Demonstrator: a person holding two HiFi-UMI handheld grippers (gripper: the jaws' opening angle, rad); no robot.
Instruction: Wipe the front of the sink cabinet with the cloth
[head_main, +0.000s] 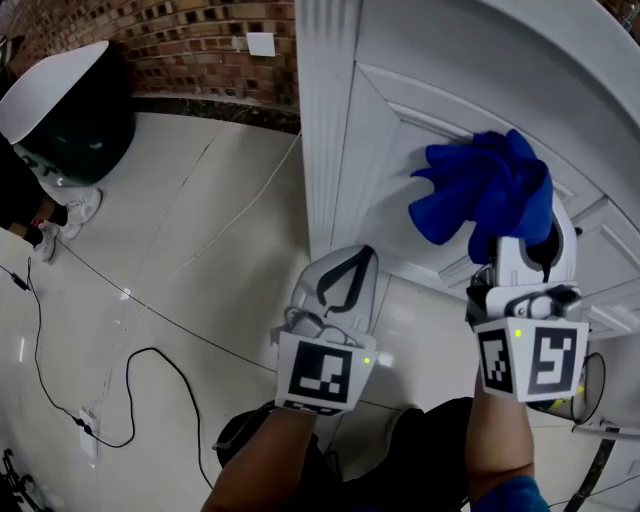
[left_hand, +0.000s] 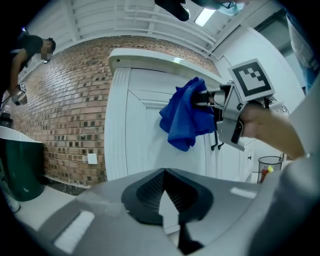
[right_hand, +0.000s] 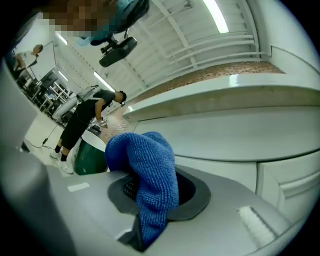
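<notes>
Green bin (head_main: 70, 140) at the floor's far left, left gripper (head_main: 352, 272) pressed together on nothing, near the white sink cabinet (head_main: 400, 130) front's lower left corner, blue cloth (head_main: 485, 190) bunched at the door panel, pinched by the right gripper (head_main: 522, 245).

To my left a brick wall (head_main: 200, 45) with a white plate (head_main: 260, 44) meets the pale floor (head_main: 200, 200); a black cable (head_main: 150, 350) trails near a green bin (head_main: 75, 140).
</notes>
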